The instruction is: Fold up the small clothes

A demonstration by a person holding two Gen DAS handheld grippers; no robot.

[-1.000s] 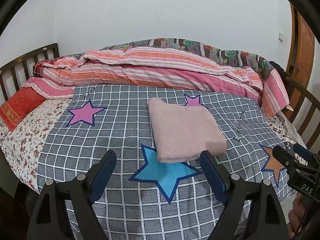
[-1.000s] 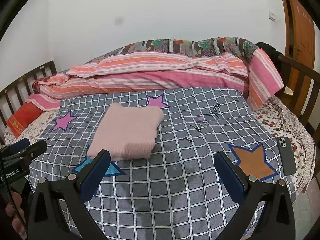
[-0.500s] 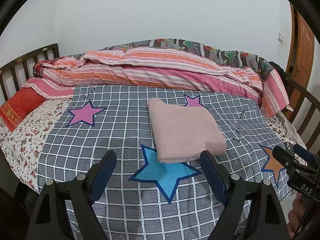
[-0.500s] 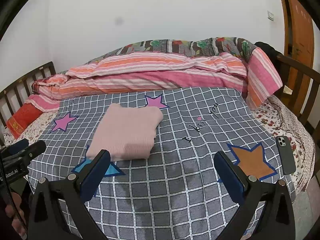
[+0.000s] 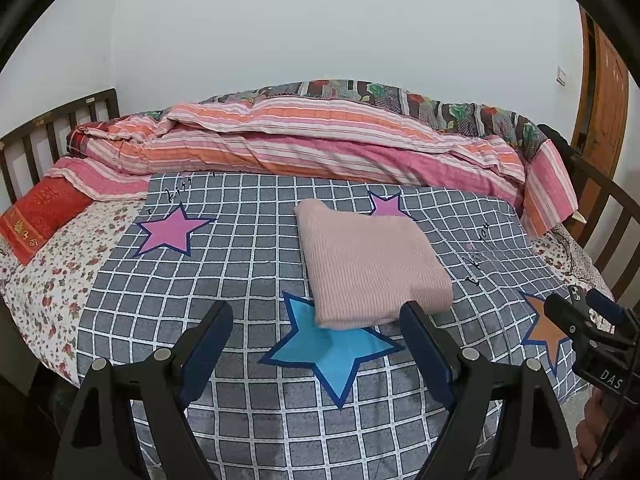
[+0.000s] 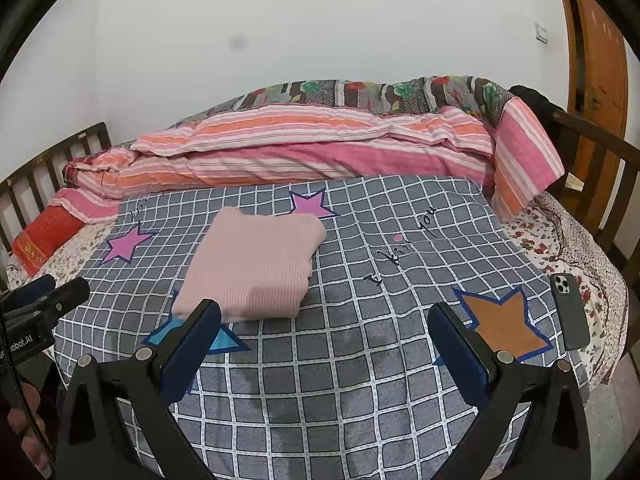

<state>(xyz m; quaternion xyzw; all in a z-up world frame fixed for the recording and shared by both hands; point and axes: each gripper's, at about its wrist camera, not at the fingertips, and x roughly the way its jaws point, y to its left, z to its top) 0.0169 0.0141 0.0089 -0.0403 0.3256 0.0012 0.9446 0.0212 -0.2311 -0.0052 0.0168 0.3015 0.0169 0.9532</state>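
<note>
A pink ribbed knit garment lies folded into a neat rectangle on the grey checked blanket with coloured stars. It also shows in the right wrist view. My left gripper is open and empty, held above the blanket just in front of the garment. My right gripper is open and empty, to the right of the garment and nearer than it. Neither gripper touches the cloth.
A rolled pink and orange striped quilt lies along the back of the bed. A red pillow sits at the far left by the wooden headboard. A dark phone lies at the right edge of the bed. Wooden rails stand right.
</note>
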